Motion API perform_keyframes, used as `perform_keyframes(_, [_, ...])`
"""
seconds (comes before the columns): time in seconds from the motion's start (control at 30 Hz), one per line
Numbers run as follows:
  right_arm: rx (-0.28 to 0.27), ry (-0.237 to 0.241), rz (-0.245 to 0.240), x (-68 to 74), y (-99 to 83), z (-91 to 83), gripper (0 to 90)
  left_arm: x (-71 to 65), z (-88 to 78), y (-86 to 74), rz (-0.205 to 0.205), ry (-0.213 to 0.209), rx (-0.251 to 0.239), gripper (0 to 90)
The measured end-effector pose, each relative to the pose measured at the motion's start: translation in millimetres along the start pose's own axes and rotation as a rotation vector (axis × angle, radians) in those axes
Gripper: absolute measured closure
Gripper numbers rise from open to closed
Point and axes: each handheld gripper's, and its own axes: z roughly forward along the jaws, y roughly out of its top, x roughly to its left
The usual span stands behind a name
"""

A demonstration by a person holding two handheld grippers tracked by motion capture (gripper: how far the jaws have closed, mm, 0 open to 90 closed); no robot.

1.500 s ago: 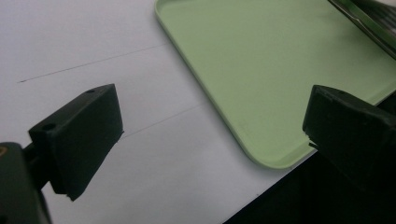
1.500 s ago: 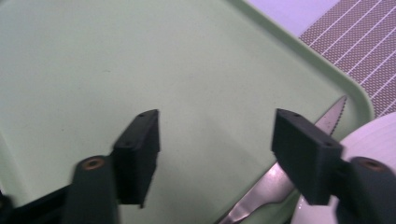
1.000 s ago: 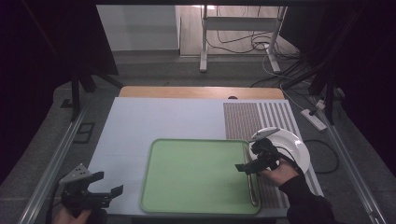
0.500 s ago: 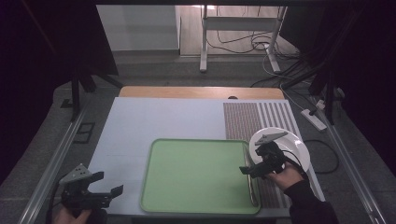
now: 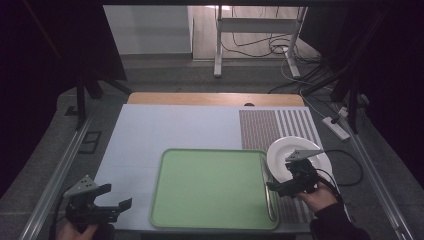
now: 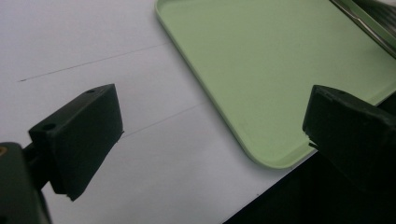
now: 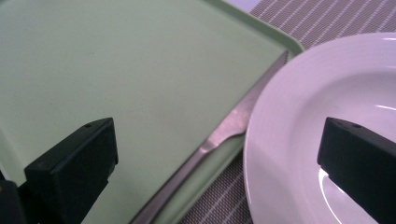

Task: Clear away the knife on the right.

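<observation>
Overhead, one green tray [image 5: 215, 187] sits at the surface's near edge, one white plate [image 5: 295, 156] beside its right rim, right tool [image 5: 286, 186] spread between them. Left tool [image 5: 107, 200] gapes off the near-left corner. Closer, one knife [image 7: 219, 135] lies along the tray's rim, partly cut off.

A glossy white plate [image 7: 327, 140], a matt green plastic tray [image 7: 116, 65], a brushed-metal knife [image 7: 219, 135].

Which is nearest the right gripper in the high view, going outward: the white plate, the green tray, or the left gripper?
1. White plate, right beside and partly under the right gripper.
2. Green tray, to its left; almost as close.
3. Left gripper, far across at the table's near left edge.
</observation>
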Motion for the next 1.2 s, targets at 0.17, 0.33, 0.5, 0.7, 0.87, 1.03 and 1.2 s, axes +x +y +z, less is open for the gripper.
perform_keyframes(0.17, [-0.002, -0.026, 0.015, -1.0, -8.5, -8.0, 0.0, -0.1, 0.2, 0.1, 0.0, 0.001, 0.001, 4.8])
perform_keyframes(0.33, [-0.007, -0.047, 0.037, -2.9, -17.9, -15.4, 0.0, 0.0, 0.3, 0.1, -0.002, 0.0, 0.001, 4.7])
perform_keyframes(0.5, [-0.03, -0.08, 0.06, -4.6, -27.4, -24.6, 0.0, 0.2, 0.4, 0.2, -0.004, 0.0, 0.002, 4.7])
perform_keyframes(0.7, [-0.047, -0.113, 0.089, -6.4, -38.1, -33.8, 0.0, 0.5, 0.4, 0.3, -0.007, -0.001, 0.001, 4.7])
perform_keyframes(0.87, [-0.07, -0.124, 0.105, -6.9, -43.2, -40.5, 0.0, 0.7, -0.8, 0.2, -0.01, -0.001, -0.009, 4.4])
perform_keyframes(1.03, [-0.079, -0.143, 0.106, -5.6, -46.8, -45.4, 0.0, -1.2, -3.0, 0.7, 0.013, 0.023, -0.04, 3.4])
perform_keyframes(1.2, [-0.099, -0.165, 0.109, -4.2, -50.3, -50.4, 0.0, 0.0, -5.2, 2.0, 0.015, 0.034, -0.076, 3.2])
